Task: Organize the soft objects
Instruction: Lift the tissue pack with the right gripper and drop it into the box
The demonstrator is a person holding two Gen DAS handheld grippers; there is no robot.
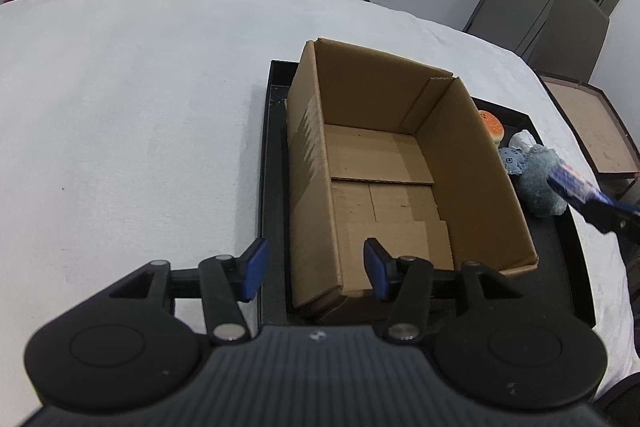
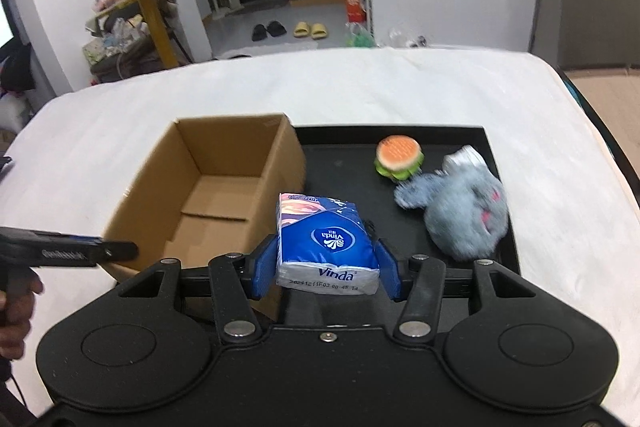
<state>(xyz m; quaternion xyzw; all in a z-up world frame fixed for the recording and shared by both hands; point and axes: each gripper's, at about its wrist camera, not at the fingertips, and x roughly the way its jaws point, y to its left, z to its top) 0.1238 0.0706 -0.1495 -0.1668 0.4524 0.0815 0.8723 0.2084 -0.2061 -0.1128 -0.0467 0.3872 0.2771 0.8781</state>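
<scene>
Now the right gripper (image 2: 327, 267) clamps a Vinda tissue pack (image 2: 326, 241) (blue wrapper); the left gripper (image 1: 316, 271) gapes empty over the cardboard box (image 1: 384, 163).

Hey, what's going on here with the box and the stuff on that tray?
A person is sorting soft things into an empty brown cardboard box standing on a black tray. The right gripper holds a blue Vinda tissue pack in its jaws, beside the box. The left gripper is open and empty at the box's near end. A burger-shaped toy and a grey plush toy lie on the tray.
</scene>
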